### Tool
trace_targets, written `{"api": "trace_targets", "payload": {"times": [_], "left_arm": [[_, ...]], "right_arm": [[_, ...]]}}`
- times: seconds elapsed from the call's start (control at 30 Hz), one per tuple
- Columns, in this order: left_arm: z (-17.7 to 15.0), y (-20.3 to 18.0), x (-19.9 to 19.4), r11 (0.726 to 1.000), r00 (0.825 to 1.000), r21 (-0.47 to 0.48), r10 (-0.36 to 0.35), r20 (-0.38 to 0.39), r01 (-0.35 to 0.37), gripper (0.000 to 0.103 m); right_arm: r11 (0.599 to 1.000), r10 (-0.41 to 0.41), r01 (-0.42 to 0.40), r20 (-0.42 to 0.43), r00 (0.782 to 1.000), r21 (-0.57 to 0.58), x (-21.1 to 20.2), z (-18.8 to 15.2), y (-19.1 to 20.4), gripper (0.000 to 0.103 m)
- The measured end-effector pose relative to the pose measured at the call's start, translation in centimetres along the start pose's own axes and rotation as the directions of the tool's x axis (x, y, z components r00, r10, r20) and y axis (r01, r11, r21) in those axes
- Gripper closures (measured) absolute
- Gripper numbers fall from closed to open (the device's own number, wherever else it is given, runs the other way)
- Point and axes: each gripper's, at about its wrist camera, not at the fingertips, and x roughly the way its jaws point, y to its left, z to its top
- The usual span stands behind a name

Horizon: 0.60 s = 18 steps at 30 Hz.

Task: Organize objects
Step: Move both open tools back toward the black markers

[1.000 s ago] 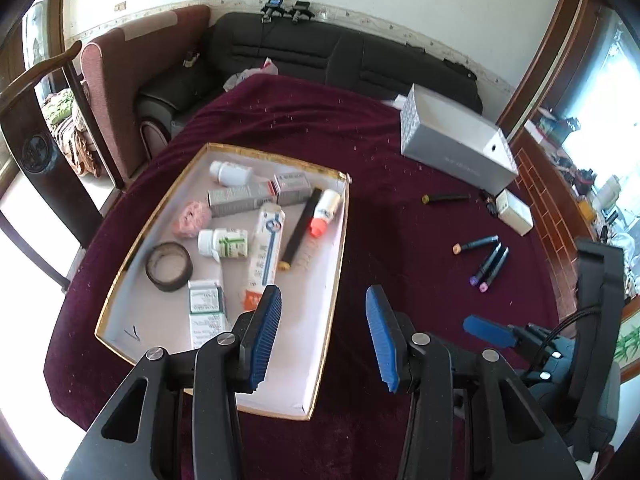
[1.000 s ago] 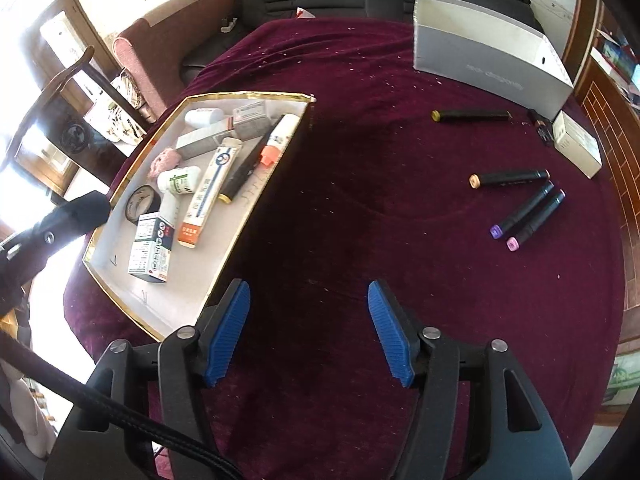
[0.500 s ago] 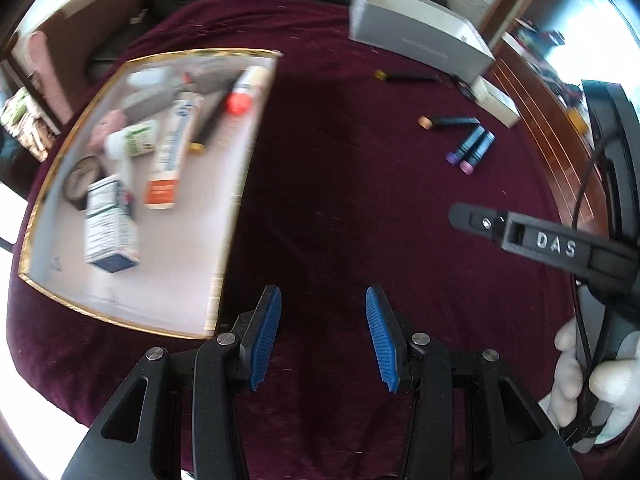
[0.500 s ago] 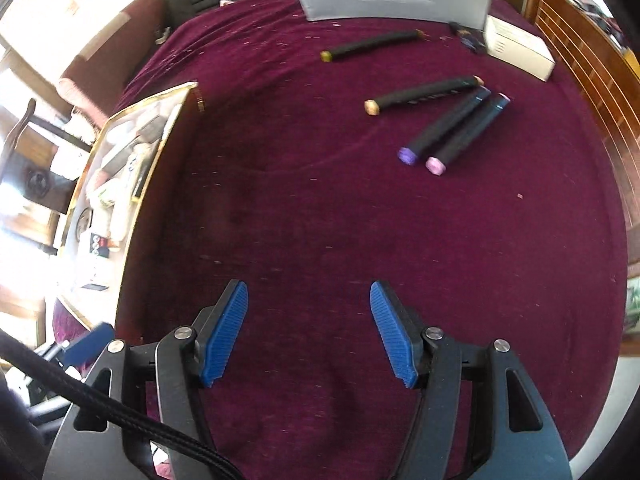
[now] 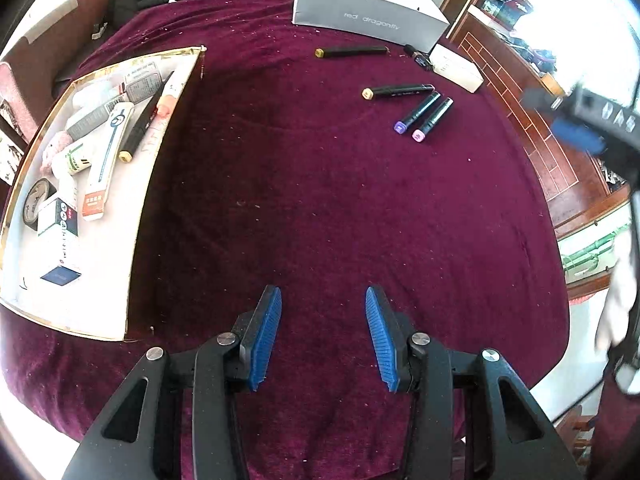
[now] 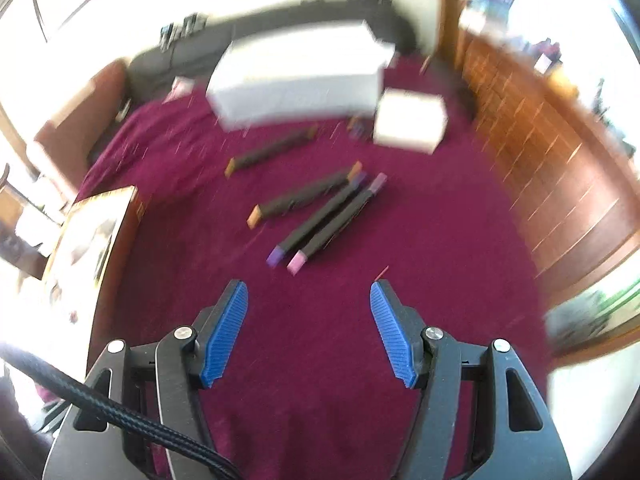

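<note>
Several black markers lie on the maroon cloth [image 5: 320, 200]: a yellow-capped one [image 5: 352, 51], an orange-capped one [image 5: 398, 90], a purple-capped one [image 5: 418, 113] and a pink-capped one [image 5: 434, 119]. The right wrist view, blurred, shows the purple marker [image 6: 320, 220] and the pink marker [image 6: 340, 226] just ahead of my right gripper [image 6: 308, 332], which is open and empty. My left gripper [image 5: 323, 336] hovers open over bare cloth, right of the white gold-rimmed tray [image 5: 140, 208]. The tray holds boxes, tubes, a bottle and a tape roll.
A long grey box [image 5: 368, 12] and a small white box [image 5: 456, 68] sit at the table's far side. A dark sofa and an armchair stand behind. The table edge drops to a wooden floor [image 5: 552, 148] on the right. A white-gloved hand [image 5: 616, 308] shows at right.
My left gripper swung right from over the tray to bare cloth and dipped lower. The right gripper moved toward the markers, which now lie closer in its view.
</note>
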Motion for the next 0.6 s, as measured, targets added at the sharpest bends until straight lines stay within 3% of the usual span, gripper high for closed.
{"api": "trace_targets", "payload": {"times": [0.03,0.1,0.17,0.23,0.3,0.47,0.6], "left_arm": [[-0.1,-0.1,0.0,1.0,1.0,0.004,-0.002,0.001,0.002,0.065],[-0.3,-0.3,0.0,1.0,1.0,0.011,-0.006,0.001,0.006,0.065],[-0.4,-0.4,0.1,1.0,1.0,0.017,-0.002,-0.004,0.002,0.065],[-0.3,-0.2,0.2,1.0,1.0,0.018,-0.003,-0.009,0.003,0.065],[-0.2,0.1,0.2,1.0,1.0,0.018,-0.001,-0.01,0.002,0.065],[1.3,1.5,1.0,1.0,1.0,0.013,-0.013,-0.016,0.013,0.065],[5.1,3.0,1.2,0.997,0.997,0.016,-0.07,0.032,0.07,0.065]], "right_arm": [[1.0,-0.029,0.029,0.054,0.998,-0.009,-0.8,0.4,-0.1,0.035],[0.998,-0.067,0.069,0.161,0.985,-0.008,-2.1,1.2,-0.1,0.011],[1.0,-0.021,0.019,0.178,0.984,0.009,-1.8,1.8,-0.5,0.0],[0.995,0.065,-0.07,0.06,0.996,0.076,0.6,3.0,-1.3,0.0],[0.982,0.107,-0.101,-0.029,0.994,0.158,2.9,3.2,-2.1,0.0],[0.978,0.106,-0.077,-0.139,0.985,0.196,6.2,1.9,-3.0,0.0],[0.948,0.127,-0.046,-0.243,0.962,0.314,8.5,1.2,-6.5,0.0]]}}
